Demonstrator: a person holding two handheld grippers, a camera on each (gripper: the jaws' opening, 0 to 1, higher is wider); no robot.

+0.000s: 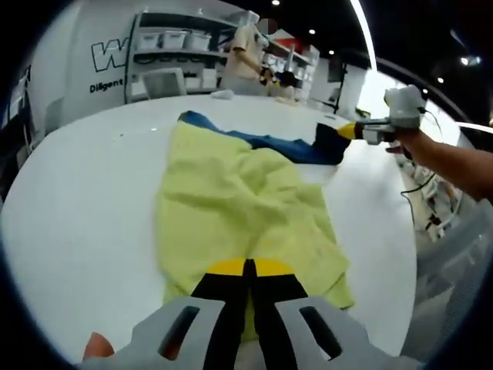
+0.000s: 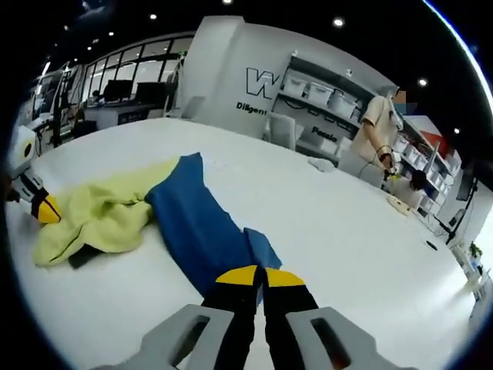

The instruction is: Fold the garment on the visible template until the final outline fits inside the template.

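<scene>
- In the left gripper view, the left claw (image 1: 249, 279) rises from the bottom centre with its jaws pressed together on the near hem of a yellow-green garment (image 1: 239, 208).
- The garment lies rumpled across the middle of the white bench (image 1: 85, 200), stretching away toward the upper centre of the frame.
- A blue cloth (image 1: 269, 142) runs along the garment's far edge, from upper centre toward the right.
- At the upper right of that view, the right claw (image 1: 339, 132), held by a person's hand (image 1: 408, 142), is closed on the right end of the blue cloth.
- In the right gripper view, the right claw (image 2: 258, 289) sits bottom centre, jaws together on the near end of the blue cloth (image 2: 196, 220), which runs to the centre left.
- There the yellow-green garment (image 2: 96, 212) lies bunched at the left, with the left claw (image 2: 46, 208) at its left edge.
- A person in a pale shirt (image 2: 377, 127) stands by shelves (image 2: 323, 96) in the upper right.
</scene>
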